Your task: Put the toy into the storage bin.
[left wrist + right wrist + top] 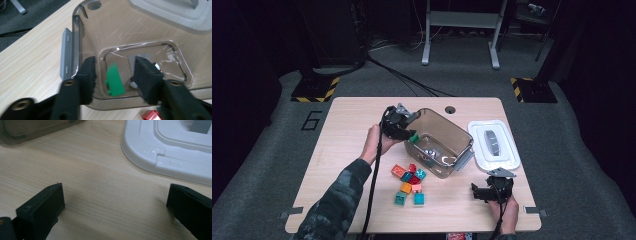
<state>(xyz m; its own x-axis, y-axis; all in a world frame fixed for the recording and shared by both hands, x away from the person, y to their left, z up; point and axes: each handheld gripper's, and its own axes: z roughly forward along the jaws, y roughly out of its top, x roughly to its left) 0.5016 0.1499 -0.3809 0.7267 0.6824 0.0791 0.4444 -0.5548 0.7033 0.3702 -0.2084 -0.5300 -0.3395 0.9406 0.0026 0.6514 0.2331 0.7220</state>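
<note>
A clear smoky plastic bin (447, 121) stands mid-table. My left gripper (411, 134) hovers over its near-left rim. In the left gripper view the jaws (115, 65) stand apart, and a green brick (115, 81) hangs blurred between them, touching neither pad, above the bin's floor (130, 27). From above the green brick (414, 136) shows at the rim. My right gripper (477, 191) rests low near the table's front right, jaws wide open on bare wood (113, 195).
Several loose bricks (409, 182), red, orange and teal, lie in front of the bin; one red brick (150, 115) shows by the left jaw. A white lid (507, 157) lies right of the bin. Small objects (430, 151) sit inside the bin.
</note>
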